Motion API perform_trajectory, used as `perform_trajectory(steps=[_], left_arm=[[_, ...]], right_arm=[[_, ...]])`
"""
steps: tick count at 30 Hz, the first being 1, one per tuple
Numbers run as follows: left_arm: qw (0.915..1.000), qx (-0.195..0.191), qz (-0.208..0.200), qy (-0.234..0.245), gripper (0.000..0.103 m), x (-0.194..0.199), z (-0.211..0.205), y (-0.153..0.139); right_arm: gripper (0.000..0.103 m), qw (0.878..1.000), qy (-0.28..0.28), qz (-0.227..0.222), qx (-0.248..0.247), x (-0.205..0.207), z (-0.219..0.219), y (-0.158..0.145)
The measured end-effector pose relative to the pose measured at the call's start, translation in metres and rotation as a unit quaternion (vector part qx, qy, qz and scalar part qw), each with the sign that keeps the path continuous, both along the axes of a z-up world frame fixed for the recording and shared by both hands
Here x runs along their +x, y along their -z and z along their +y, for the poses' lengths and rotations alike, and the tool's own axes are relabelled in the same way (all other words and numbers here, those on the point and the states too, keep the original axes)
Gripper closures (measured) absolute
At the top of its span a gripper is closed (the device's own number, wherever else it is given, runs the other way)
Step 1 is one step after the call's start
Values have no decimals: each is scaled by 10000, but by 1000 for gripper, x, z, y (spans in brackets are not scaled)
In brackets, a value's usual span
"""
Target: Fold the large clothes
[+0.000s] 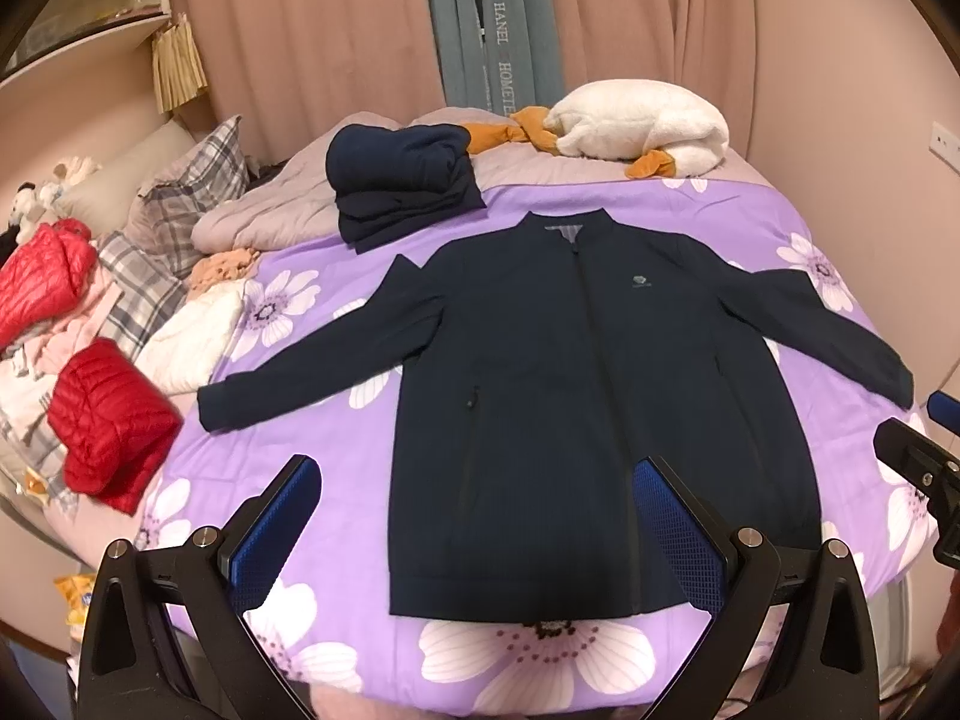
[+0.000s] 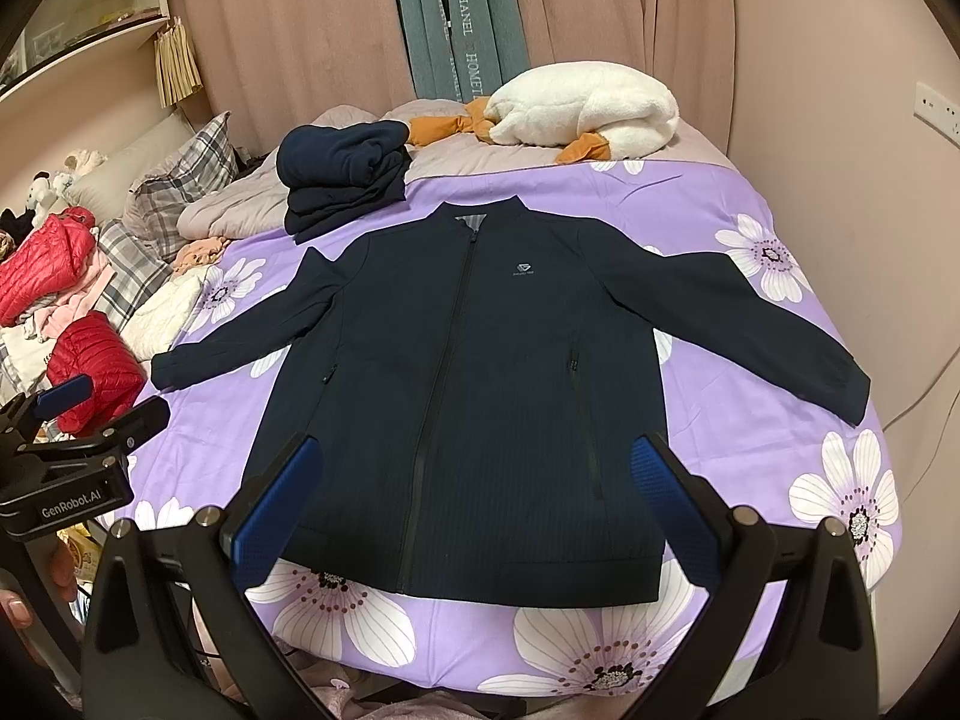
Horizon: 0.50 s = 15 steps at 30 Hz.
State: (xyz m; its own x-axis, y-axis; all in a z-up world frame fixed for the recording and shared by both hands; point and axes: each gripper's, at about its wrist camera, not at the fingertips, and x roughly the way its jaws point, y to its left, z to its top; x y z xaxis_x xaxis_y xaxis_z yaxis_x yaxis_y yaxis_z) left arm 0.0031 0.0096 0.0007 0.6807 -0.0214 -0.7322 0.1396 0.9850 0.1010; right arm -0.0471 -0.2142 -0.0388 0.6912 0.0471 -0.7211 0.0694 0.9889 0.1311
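- Dark navy zip-front jacket (image 1: 576,396): lies face up and flat on the bed, which is covered by a purple sheet printed with large white flowers (image 1: 540,654). The collar points to the far edge, the hem lies along the near edge, and both sleeves are spread out to the sides. The zip appears closed. No fold has been made yet.
- Left claw (image 1: 480,540): blue-padded fingers spread wide and holding nothing, hovering above the hem on the jacket's left half.
- Right claw (image 2: 480,522): likewise spread wide and empty, above the hem near the centre zip.
- Handling (judgement): the cloth looks soft, limp and fairly light, with a smooth face that may slide on the sheet. It will sag when lifted, so a pinch through one layer at a cuff, a shoulder seam or a hem corner should serve best. The stiffer zip line would resist creasing across it.
- Folded stack of dark navy garments (image 1: 402,192): rests beyond the collar toward the far left of the bed, apart from the jacket.
- Legible writing: a small grey chest emblem (image 2: 523,268) with lettering too small to read; "HANEL" and "HOMETE…" on the grey-green hanging fabric (image 1: 498,18); "GenRobot.AI" on the left claw's body (image 2: 72,495) in the right wrist view.
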Motion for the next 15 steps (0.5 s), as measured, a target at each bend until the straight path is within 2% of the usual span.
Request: perform_trajectory(steps=[15], left_arm=[[10000, 9, 7, 1, 0, 0, -1, 0]], right_arm=[[0, 10000, -2, 4, 9, 0, -1, 0]])
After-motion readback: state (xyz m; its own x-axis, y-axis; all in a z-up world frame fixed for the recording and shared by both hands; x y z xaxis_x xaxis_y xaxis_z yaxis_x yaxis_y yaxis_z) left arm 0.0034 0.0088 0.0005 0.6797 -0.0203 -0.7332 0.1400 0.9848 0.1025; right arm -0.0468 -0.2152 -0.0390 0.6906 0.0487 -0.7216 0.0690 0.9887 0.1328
